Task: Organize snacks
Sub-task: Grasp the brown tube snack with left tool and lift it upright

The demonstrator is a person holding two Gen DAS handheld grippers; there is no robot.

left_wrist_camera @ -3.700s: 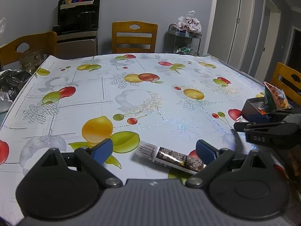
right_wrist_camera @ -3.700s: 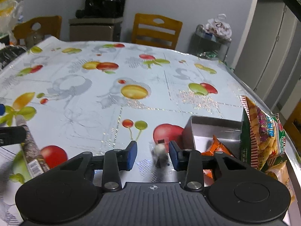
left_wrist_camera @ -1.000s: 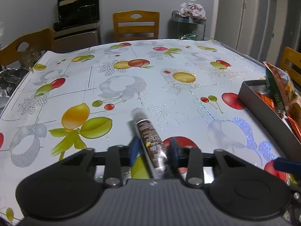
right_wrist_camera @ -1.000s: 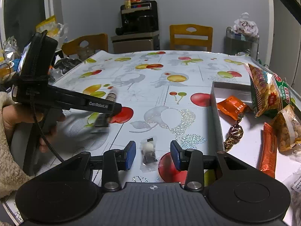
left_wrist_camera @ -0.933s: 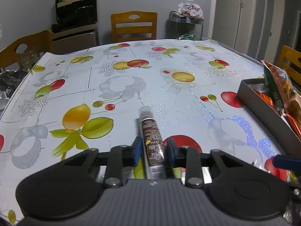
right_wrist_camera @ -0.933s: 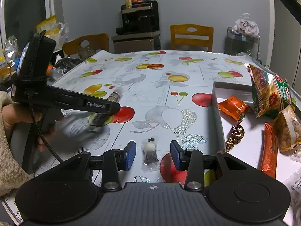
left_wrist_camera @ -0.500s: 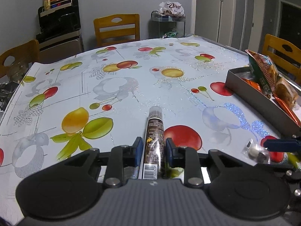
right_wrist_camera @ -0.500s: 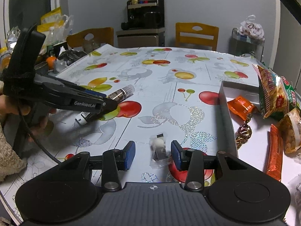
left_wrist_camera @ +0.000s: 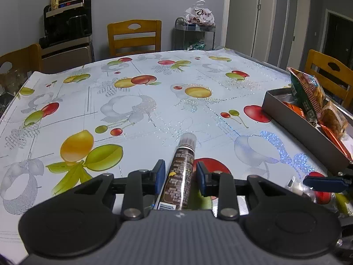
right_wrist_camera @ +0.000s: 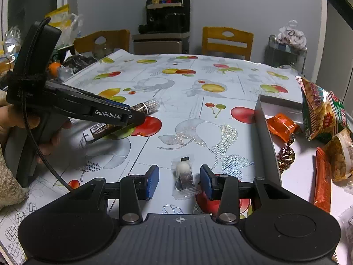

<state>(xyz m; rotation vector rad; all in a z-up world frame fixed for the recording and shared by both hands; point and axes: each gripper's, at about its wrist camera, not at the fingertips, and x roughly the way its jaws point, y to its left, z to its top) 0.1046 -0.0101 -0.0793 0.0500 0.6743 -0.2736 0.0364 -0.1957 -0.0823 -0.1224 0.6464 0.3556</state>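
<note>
Blue-padded fingers (left_wrist_camera: 159,173) of the left gripper (left_wrist_camera: 180,175) stand a little apart on either side of a long brown snack stick in a printed wrapper with a clear crimped tip (left_wrist_camera: 182,167). The left pad looks close to or touching the wrapper, while a narrow gap shows at the right pad, so I cannot tell whether the stick is pinched or merely lying between them. In the right wrist view the same stick (right_wrist_camera: 123,121) lies tilted, its barcode end toward the near left edge of the table, with the left gripper (right_wrist_camera: 130,116) over its middle and a hand (right_wrist_camera: 26,128) around the black handle.

The right gripper (right_wrist_camera: 179,182) has its 2 blue fingers (right_wrist_camera: 152,182) spread wide and holds nothing. Between them, touching neither, a small clear-wrapped sweet with a white ball and a dark base (right_wrist_camera: 184,180) lies on the fruit-printed white tablecloth (right_wrist_camera: 198,114) near the near edge of the table.

Along the right edge of the table sits a shallow grey rectangular tray (right_wrist_camera: 263,119). Inside it lie a small orange foil packet (right_wrist_camera: 281,125), a gold-and-red twisted foil candy (right_wrist_camera: 285,155), a long orange wrapped bar (right_wrist_camera: 322,181) and a green-and-red bag of puffed snacks (right_wrist_camera: 320,112) leaning against the far right side. In the left wrist view the tray (left_wrist_camera: 304,132) is well right of the stick.
</note>
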